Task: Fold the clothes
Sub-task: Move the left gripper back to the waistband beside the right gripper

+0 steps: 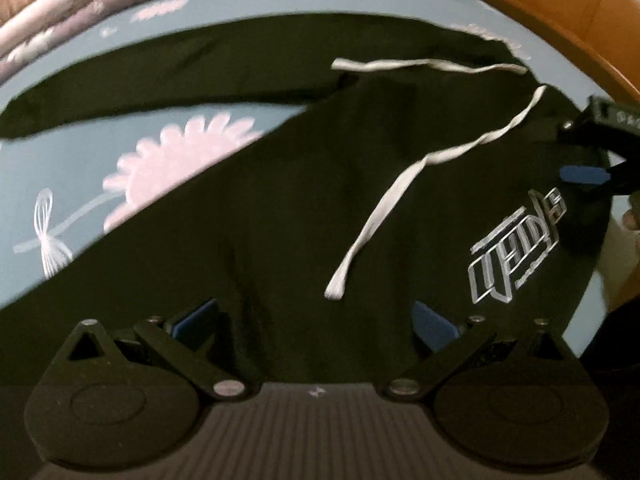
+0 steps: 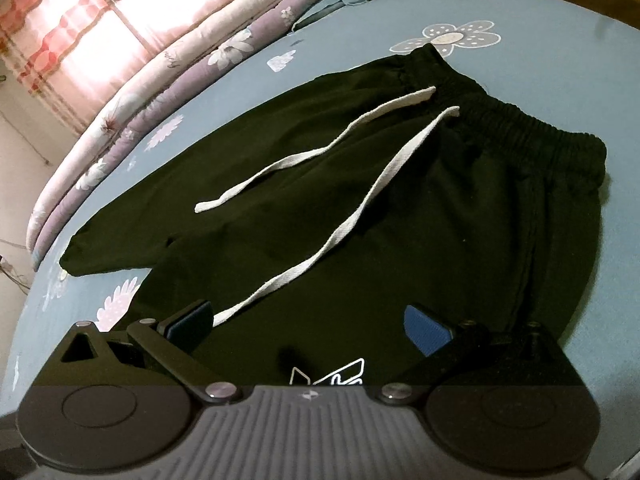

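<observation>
On the blue flowered bedsheet (image 2: 540,56) the black trousers (image 2: 400,200) are lying flat, legs running leftward from the waistband, and you are hovering both the left gripper (image 1: 316,320) and right gripper (image 2: 308,324) wide open, empty, over the near leg.

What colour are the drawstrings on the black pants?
White drawstrings; clearest in the right wrist view.

pants (image 2: 360,208): 1 | drawstring ends (image 2: 320,248): 2 | logo (image 1: 520,248): 1 | grippers: 2, left (image 1: 316,320), right (image 2: 308,320) | sheet (image 2: 520,80): 1 | quilt (image 2: 160,72): 1
</observation>
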{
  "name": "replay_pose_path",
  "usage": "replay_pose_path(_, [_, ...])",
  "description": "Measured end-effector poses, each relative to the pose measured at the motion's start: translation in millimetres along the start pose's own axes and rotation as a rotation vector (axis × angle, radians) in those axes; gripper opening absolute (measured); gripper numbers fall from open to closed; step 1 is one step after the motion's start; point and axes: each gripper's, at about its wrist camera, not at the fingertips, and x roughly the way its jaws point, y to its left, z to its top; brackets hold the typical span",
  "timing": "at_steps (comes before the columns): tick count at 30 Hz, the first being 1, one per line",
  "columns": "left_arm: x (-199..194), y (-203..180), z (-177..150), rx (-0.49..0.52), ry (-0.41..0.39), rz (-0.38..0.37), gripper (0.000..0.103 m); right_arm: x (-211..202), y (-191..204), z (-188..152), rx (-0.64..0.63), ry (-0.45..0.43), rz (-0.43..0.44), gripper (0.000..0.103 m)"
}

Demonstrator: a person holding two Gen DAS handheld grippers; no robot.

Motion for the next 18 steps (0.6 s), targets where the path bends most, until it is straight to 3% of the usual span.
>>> replay_pose_path(4, [2.6, 8.2, -14.7, -0.021, -0.004, -0.020, 0.102, 1.8, 0.7, 0.2, 0.001, 0.010, -0.005, 0.103])
replay_pose_path(8, [-3.7, 8.9, -8.3, -0.067, 0.008, -0.030, 0.102, 3.7, 4.0, -0.3, -0.014, 0.020, -0.023, 0.103])
replay_pose_path(14, [-9.8, 2.7, 3.8, -0.131, -0.029, -0.141, 0.102, -3.7, 12.9, -2.8, -0.064, -0.010, 0.020, 0.103])
replay_pose_path(18, [-9.3, -17.5, 3.6, -0.090, -0.030, -0.192, 0.102, -2.0, 8.4, -0.1, -0.026, -0.005, 0.014, 0.103])
